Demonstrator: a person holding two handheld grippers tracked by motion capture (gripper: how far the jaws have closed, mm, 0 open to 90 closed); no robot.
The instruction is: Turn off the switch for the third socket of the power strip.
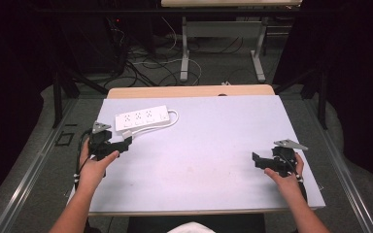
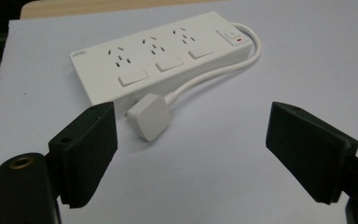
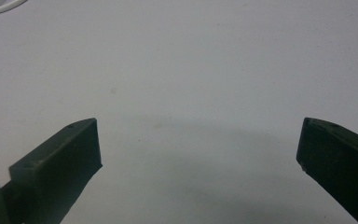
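One power strip (image 1: 142,118), lengthwise left-right

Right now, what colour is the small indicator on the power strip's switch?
Red, on the white power strip, at its switch; clearest in the left gripper view.

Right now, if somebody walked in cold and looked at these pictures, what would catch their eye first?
Most likely the white power strip at the far left of the pale table, its cord looping round to a white plug lying just in front of it. The left gripper sits open right beside that plug, jaws spread toward it. The right gripper rests open over bare tabletop near the right edge, well away from the strip.
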